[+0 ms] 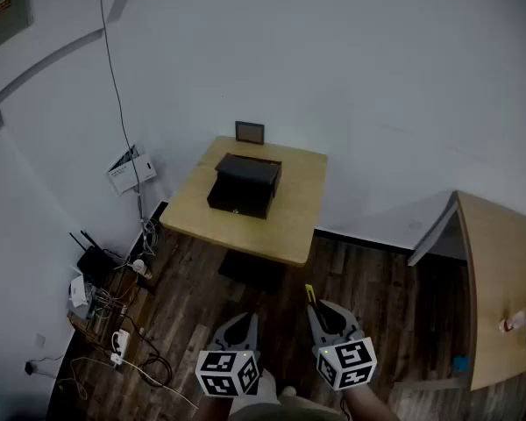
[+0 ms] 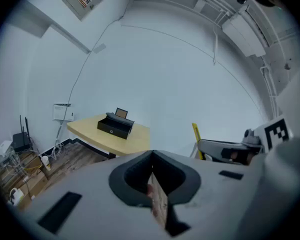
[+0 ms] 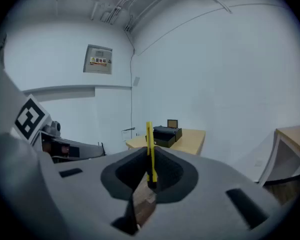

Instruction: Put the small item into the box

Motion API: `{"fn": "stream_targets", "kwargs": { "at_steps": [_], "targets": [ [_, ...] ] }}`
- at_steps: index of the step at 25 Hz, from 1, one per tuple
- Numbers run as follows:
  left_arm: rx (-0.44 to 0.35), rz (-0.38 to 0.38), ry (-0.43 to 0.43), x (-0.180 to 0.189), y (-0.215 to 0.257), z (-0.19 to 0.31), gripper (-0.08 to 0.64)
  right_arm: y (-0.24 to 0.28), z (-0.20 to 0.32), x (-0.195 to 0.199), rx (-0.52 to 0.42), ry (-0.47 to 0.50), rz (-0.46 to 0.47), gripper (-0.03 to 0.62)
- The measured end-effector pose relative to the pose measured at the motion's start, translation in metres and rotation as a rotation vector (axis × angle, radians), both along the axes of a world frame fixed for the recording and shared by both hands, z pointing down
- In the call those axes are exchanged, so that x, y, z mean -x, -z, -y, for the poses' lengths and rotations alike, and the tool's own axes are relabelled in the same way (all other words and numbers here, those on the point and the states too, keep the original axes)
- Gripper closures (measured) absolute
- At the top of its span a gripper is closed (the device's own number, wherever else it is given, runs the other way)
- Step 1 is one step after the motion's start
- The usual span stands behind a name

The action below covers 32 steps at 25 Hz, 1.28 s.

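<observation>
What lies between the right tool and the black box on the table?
Head view: only wooden floor and the table's bare front edge lie between the right tool, holding a yellow stick, and the black box.

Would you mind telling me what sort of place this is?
Probably a sparse office or lab room: bare white walls, a wood-plank floor, a small wooden table carrying a black box, and a router with cables.

Bare wooden floor (image 1: pixel 359 279) lies open up to the table (image 1: pixel 300 210). The black box (image 1: pixel 243 185) fills its middle, a small frame (image 1: pixel 250 132) seemingly just behind it, and cable clutter (image 1: pixel 114 318) crowds the floor's left side.
</observation>
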<state>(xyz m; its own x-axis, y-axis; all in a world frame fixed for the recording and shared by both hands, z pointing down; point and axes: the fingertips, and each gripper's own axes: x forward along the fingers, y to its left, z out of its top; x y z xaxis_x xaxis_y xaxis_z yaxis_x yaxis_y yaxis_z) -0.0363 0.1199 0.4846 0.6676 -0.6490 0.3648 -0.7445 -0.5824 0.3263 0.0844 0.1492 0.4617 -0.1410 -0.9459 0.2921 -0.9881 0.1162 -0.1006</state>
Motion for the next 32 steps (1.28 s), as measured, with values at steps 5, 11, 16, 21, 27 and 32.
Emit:
{"fn": "stream_targets", "kwargs": {
  "at_steps": [5,11,16,21,27,32],
  "targets": [
    [-0.002,-0.006,0.024,0.021,-0.001,-0.037,0.557,0.001,-0.037,0.020,-0.010,0.020,-0.007,0.557],
    [-0.037,-0.007,0.014,0.025,0.008,-0.050,0.557,0.006,-0.051,0.029,-0.033,0.033,-0.017,0.557],
    [-0.057,-0.019,0.033,0.028,0.015,-0.058,0.557,0.015,-0.059,0.028,-0.069,0.022,-0.064,0.557],
    [-0.069,-0.035,0.057,0.024,0.014,-0.069,0.557,0.016,-0.066,0.028,-0.088,0.056,-0.045,0.557],
    [-0.054,-0.032,0.052,0.011,0.009,-0.071,0.557,0.019,-0.066,0.027,-0.084,0.103,-0.032,0.557],
    [-0.041,-0.033,0.043,0.004,0.008,-0.060,0.557,0.015,-0.055,0.020,-0.071,0.096,0.010,0.557]
  ]
}}
